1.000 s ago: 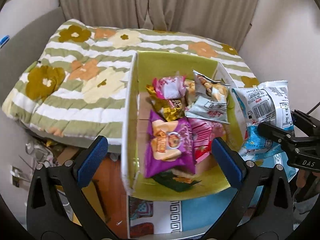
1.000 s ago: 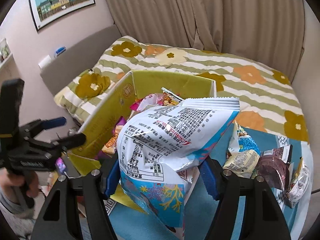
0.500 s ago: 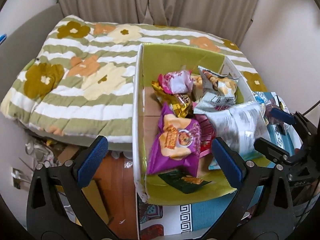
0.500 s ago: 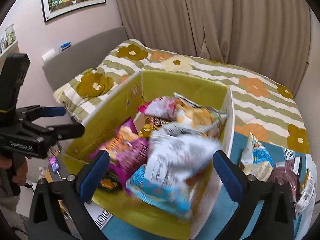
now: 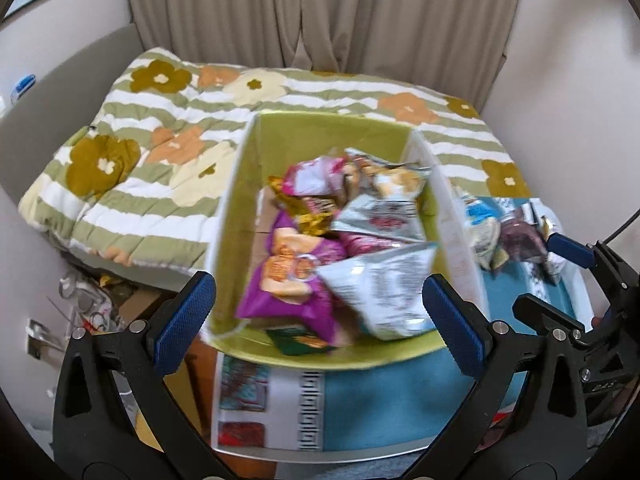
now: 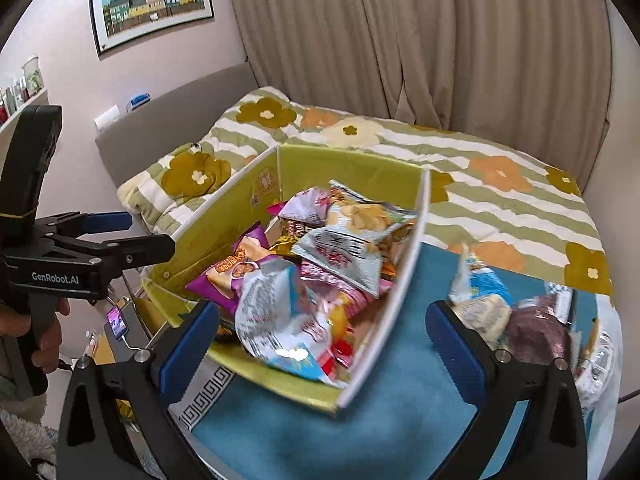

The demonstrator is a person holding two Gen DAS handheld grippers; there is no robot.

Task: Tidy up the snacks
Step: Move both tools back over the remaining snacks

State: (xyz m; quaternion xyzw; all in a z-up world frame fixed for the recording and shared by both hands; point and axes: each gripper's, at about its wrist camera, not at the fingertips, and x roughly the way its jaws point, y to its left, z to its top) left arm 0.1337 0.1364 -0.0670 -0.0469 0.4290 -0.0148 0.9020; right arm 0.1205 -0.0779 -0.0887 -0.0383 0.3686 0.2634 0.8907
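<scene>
Both spread wide and empty: right gripper [image 6: 320, 344] over the green box [image 6: 352, 164], left gripper [image 5: 316, 312] alongside. Dropped in, presumably to gather the loose packets: white-and-blue bag [image 6: 276, 312] atop the pile, below the right fingertips [image 6: 188, 344], untouched. More snacks [image 6: 520, 320] waiting outside on the blue table [image 6: 400, 420].

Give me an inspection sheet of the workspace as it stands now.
Surface: table top with blue patterned cover, partly bare.
Job's things: green box holds many snack bags, white-and-blue bag on top at the near end; loose snack bags lie on the cover beside the box.
Clutter: oddments on the floor.
Tools: left tool open, empty; right tool open, empty.
Cables: black cable by the right tool.
Surroundings: bed with floral quilt, curtains, framed picture.
</scene>
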